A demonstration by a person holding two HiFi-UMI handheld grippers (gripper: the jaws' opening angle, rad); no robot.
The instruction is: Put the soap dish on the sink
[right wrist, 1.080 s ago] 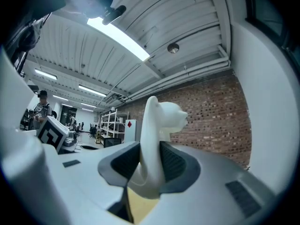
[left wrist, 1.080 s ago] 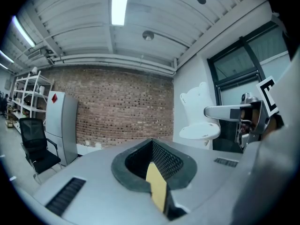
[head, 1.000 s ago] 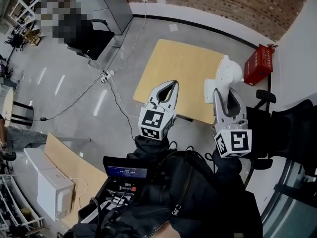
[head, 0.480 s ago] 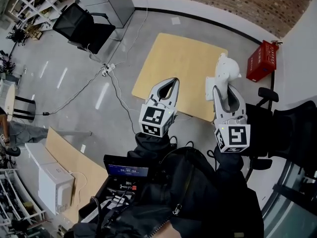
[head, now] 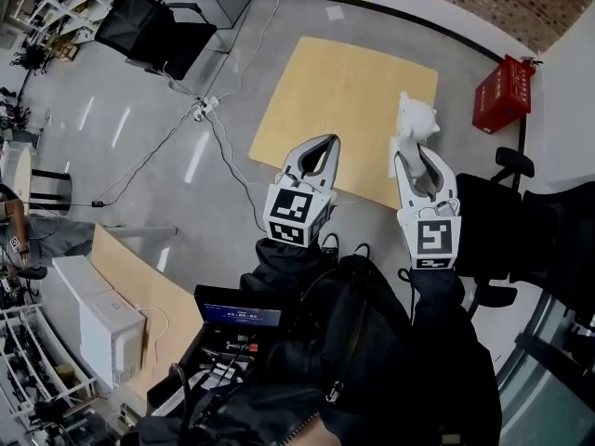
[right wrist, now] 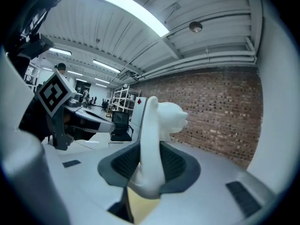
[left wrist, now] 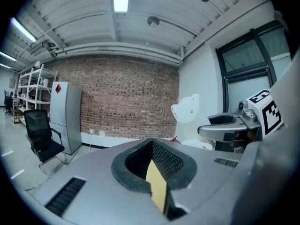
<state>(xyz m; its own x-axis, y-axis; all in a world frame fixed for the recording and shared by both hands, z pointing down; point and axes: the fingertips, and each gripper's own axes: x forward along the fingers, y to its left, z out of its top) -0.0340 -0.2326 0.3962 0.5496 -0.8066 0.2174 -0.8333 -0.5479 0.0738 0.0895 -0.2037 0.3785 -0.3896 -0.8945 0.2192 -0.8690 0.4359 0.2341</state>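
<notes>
Right gripper (head: 416, 156) jaws clamped on white bear-shaped soap dish (head: 413, 122), dish upright, upper right of centre in head view, overlapping right edge of wooden table (head: 335, 91), left gripper (head: 329, 144) centre frame, jaws together, nothing between them.

soap dish (right wrist: 152, 139) is looking like smooth white plastic, table (head: 344, 100) upper middle is showing pale matt wood, floor (head: 158, 156) is shining glossy grey, brick wall (left wrist: 126, 102) is looking rough.

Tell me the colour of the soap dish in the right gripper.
White all over, no pattern: the soap dish shows best in the right gripper view.
</notes>
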